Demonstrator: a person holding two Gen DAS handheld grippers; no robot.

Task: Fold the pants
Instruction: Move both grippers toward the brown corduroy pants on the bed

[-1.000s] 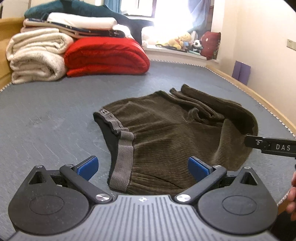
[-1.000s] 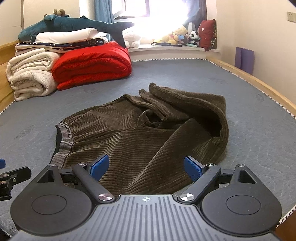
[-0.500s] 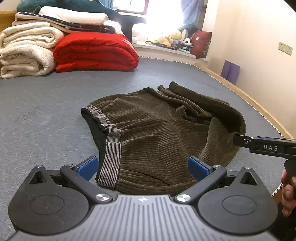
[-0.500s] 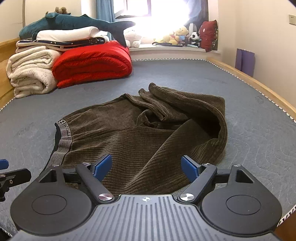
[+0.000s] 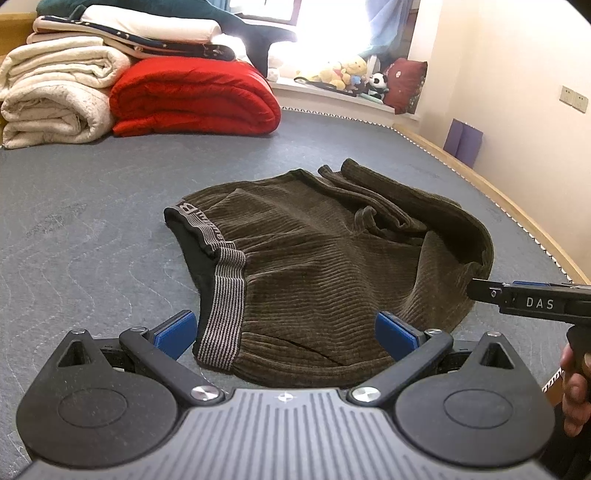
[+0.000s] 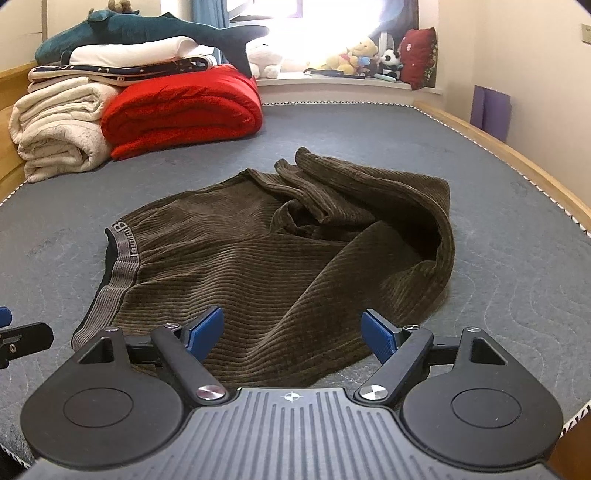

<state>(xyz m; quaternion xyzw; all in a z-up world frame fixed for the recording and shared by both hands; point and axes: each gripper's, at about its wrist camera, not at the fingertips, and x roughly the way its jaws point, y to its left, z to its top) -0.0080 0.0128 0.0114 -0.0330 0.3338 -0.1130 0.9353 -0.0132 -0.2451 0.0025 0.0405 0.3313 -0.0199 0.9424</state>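
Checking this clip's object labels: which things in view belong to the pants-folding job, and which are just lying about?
Belongs to the job:
brown corduroy pants
left gripper, open
right gripper, open

Just lying about:
red blanket
cream blankets
shark plush
stuffed toys
red cushion
purple mat

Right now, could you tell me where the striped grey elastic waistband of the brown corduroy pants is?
In both wrist views the striped grey waistband runs down the left edge of the brown corduroy pants, just ahead of the open left gripper.
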